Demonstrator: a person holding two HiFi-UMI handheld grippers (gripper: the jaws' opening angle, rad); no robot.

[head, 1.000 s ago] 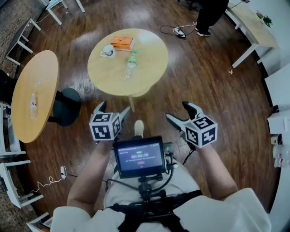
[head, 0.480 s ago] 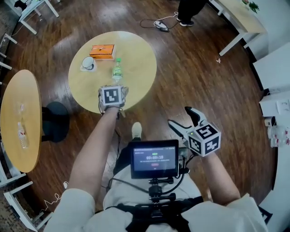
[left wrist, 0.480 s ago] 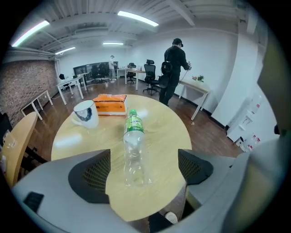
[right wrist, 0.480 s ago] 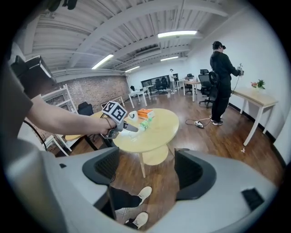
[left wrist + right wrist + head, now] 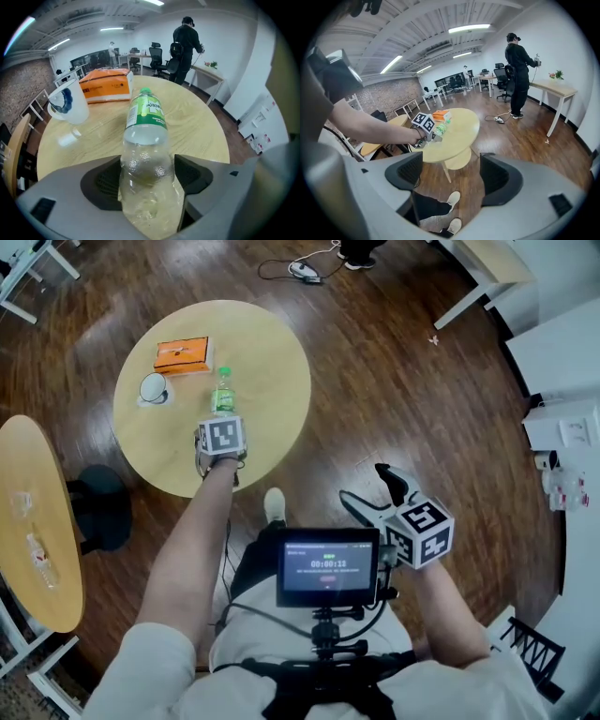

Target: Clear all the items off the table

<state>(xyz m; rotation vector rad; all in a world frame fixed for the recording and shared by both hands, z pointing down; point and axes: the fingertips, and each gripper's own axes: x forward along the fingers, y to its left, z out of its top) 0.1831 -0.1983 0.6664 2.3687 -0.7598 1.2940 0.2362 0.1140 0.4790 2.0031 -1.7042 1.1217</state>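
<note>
Head view shows the left gripper [image 5: 218, 420] stretched over the round wooden table [image 5: 272, 352] at upper left of the frame, its jaws just closed in and pressing both sides of a clear, green-labelled bottle [image 5: 222, 395] lying there. An orange box [image 5: 182, 353] and a white cup [image 5: 153, 387] sit just beyond. At centre right, the right gripper [image 5: 366, 482] hovers over the floor, jaws wide and empty.

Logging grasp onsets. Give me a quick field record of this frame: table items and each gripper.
table: round, wooden
on it: bottle lying down, orange box, white cup
left gripper: jaws have just been closing, pads on bottle
right gripper: open, empty, off the table, above floor
</note>
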